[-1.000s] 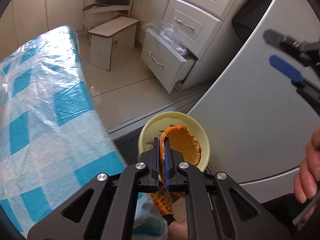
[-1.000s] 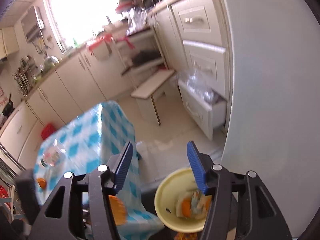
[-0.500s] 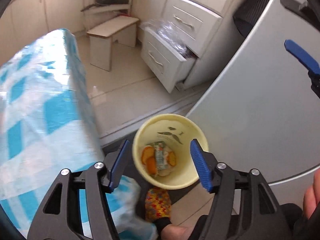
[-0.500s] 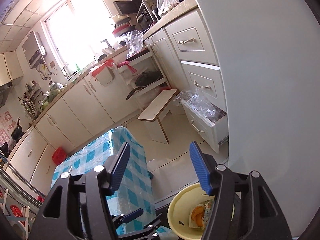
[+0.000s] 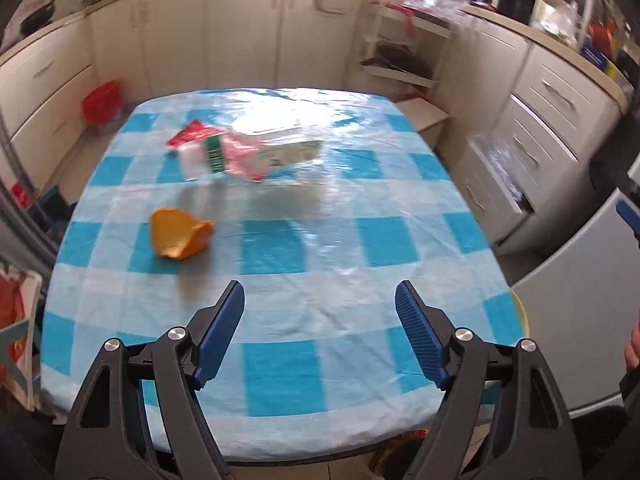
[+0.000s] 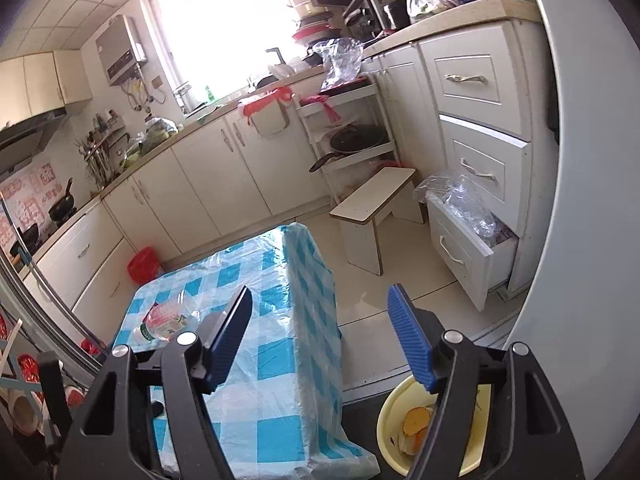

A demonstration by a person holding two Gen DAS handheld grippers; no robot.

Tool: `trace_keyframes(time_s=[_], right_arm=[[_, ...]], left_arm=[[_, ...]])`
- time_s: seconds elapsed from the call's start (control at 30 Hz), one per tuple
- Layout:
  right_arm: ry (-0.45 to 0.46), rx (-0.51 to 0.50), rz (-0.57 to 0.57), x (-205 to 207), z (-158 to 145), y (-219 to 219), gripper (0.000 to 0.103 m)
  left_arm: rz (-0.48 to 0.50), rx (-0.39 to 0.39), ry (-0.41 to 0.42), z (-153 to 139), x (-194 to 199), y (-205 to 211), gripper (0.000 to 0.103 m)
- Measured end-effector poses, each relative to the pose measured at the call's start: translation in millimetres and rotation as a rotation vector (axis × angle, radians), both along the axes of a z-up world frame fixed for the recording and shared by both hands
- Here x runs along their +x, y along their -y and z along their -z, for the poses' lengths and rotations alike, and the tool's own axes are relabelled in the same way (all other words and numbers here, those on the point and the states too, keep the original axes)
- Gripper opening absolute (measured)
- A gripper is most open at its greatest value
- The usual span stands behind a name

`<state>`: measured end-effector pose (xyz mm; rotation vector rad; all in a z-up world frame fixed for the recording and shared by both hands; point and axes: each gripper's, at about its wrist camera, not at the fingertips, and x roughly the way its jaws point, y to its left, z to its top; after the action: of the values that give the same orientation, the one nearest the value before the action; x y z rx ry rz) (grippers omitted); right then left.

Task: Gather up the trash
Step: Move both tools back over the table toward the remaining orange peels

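Note:
In the left wrist view my left gripper (image 5: 320, 320) is open and empty above the near part of the blue-checked table (image 5: 304, 240). An orange peel (image 5: 178, 238) lies on the table to the left, beyond the gripper. A crumpled clear bottle with a red and green label (image 5: 236, 154) lies farther back. In the right wrist view my right gripper (image 6: 320, 324) is open and empty, held high beside the table (image 6: 280, 344). The yellow bin (image 6: 390, 420) stands on the floor below it, with orange peels (image 6: 416, 420) inside. The bottle also shows on the table there (image 6: 166, 322).
A white fridge side (image 6: 592, 240) stands close on the right. An open drawer with clear plastic (image 6: 468, 236) and a small white stool (image 6: 372, 208) are across the floor. Cabinets line the back wall. A red bucket (image 5: 100, 100) sits beyond the table.
My left gripper opened and let the orange peel fall into the yellow bin, then swung from the bin to face the table. My right gripper rose a little and stayed open.

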<state>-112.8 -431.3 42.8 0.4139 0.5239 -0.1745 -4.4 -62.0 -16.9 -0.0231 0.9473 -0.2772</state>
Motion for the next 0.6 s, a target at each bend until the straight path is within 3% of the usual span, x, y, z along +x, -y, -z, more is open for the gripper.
trace_keyframes(time_s=[0.2, 0.43, 0.6], right_arm=[[-0.059, -0.029, -0.075, 24.6, 10.2, -32.1, 0.068], [-0.105, -0.087, -0.162, 50.9, 21.0, -75.5, 0.071], [-0.145, -0.124, -0.219, 67.4, 35.7, -103.1, 0.073]], left_arm=[[-0.207, -0.007, -0.028, 4.3, 26.0, -77.1, 0.075], [-0.232, 0.105, 0.047, 5.0, 22.1, -88.0, 0.078], [-0.232, 0.104, 0.038, 9.0, 19.5, -95.8, 0.079]])
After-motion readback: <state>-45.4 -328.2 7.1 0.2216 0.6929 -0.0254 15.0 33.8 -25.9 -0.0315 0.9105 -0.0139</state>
